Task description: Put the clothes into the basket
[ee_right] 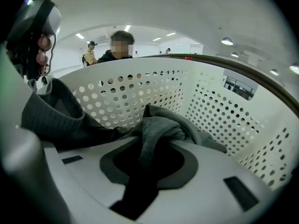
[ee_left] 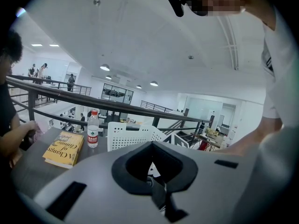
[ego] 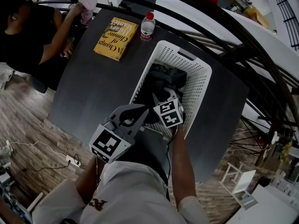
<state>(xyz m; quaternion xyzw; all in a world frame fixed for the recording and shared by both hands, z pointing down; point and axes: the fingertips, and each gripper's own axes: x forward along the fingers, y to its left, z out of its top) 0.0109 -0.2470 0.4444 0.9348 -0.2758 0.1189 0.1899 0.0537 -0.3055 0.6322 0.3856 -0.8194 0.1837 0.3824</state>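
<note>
Because the grey clothes (ee_right: 161, 125) bunched inside the white basket (ee_right: 219, 111) look soft, light and floppy, we judge a thick fold the surest hold, and our right gripper (ego: 163, 97) is clamped on one while our left gripper (ego: 142, 110) hangs closed and empty.

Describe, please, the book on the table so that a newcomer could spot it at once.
Start at the dark table, at its far end beyond the white perforated basket. The book lies flat there, just left of the clear water bottle. Its yellow cover sets it apart from everything nearby.
</note>
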